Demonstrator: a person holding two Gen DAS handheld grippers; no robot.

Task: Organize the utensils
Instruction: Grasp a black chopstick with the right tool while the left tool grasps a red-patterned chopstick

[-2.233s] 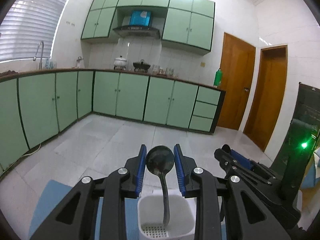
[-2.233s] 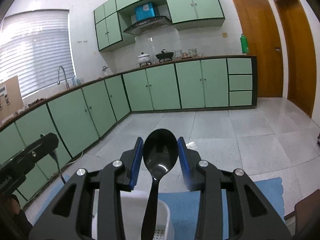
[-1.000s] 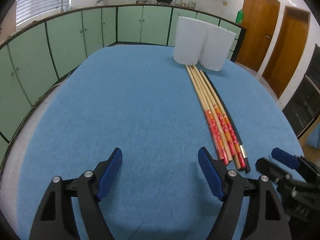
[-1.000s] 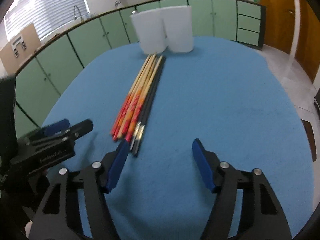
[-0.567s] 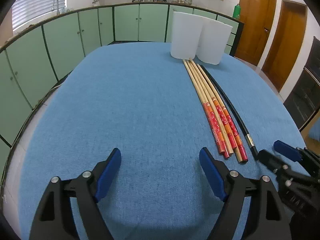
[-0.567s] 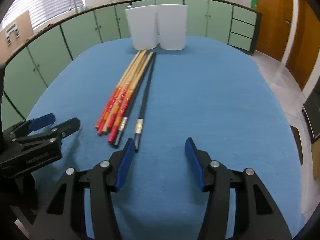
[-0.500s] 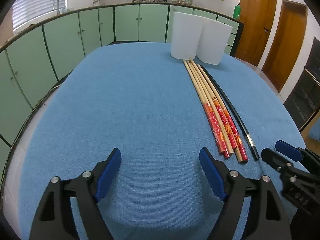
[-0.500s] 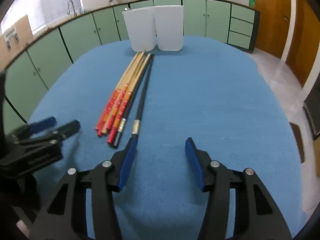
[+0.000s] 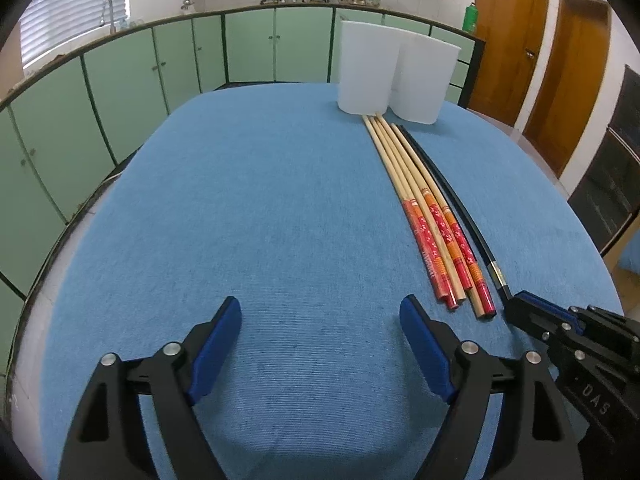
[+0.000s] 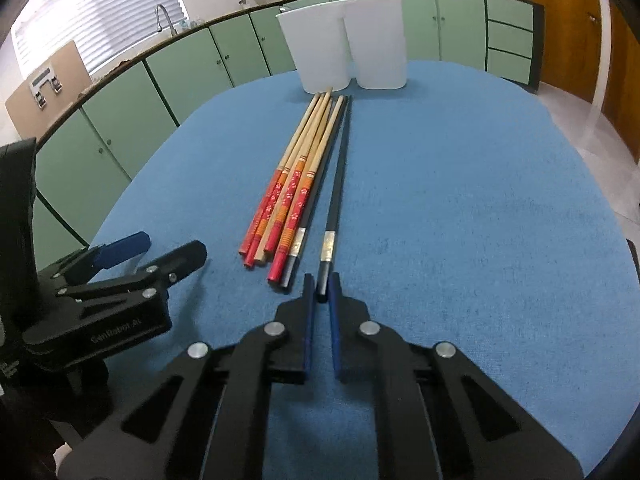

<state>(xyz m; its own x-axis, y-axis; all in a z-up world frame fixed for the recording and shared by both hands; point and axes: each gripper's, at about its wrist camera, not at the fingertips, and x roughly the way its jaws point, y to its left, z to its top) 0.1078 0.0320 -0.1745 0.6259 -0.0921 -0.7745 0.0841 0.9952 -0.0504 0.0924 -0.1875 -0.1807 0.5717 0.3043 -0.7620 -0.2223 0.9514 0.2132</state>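
Slippage is my worry: my right gripper (image 10: pixel 321 285) pinches only the near tip of the black chopstick (image 10: pixel 338 176), lying straight ahead toward the white holders (image 10: pixel 344 48). Lifting could swing it loose. My left gripper (image 9: pixel 320 330) hovers spread, empty.

Wooden chopsticks (image 10: pixel 297 178), red-orange patterned ends, bundled flat on blue cloth. Two black chopsticks (image 10: pixel 338 178) alongside. Two white holders (image 10: pixel 344 46) upright beyond their tips.
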